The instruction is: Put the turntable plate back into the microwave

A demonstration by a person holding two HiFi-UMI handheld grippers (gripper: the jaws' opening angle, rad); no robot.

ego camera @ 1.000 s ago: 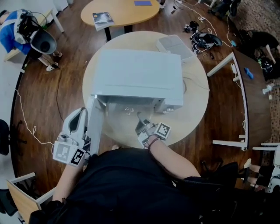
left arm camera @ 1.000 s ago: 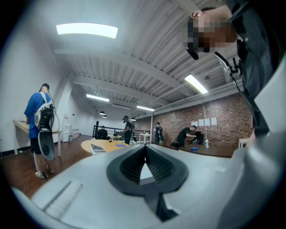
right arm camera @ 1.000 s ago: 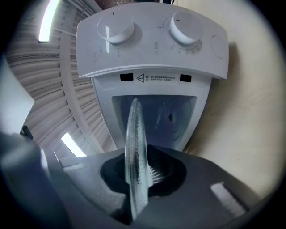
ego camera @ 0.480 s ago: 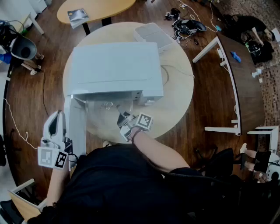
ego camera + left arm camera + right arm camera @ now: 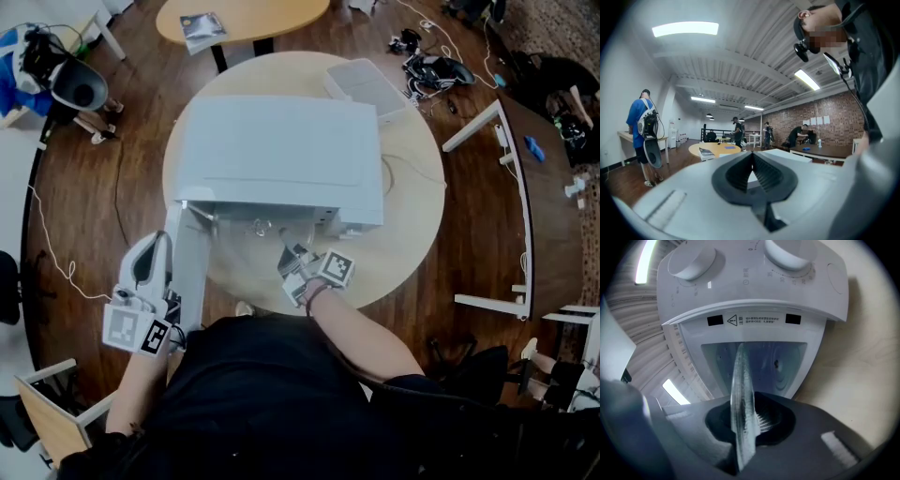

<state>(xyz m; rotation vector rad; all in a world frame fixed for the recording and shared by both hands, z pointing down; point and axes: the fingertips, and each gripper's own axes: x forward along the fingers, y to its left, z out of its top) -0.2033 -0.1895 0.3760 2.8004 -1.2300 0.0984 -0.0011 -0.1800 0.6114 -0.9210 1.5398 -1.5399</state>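
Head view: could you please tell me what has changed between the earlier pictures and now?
Nothing visibly changed in the scene; only the head camera's framing shifted. The right gripper stays shut on the clear glass turntable plate, edge-on before the open white microwave, and the left gripper, shut and empty, stays beside the microwave's open door.

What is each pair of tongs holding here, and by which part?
The right tongs grip the glass turntable plate by its rim, edge-on before the open microwave. The left tongs are shut on nothing.
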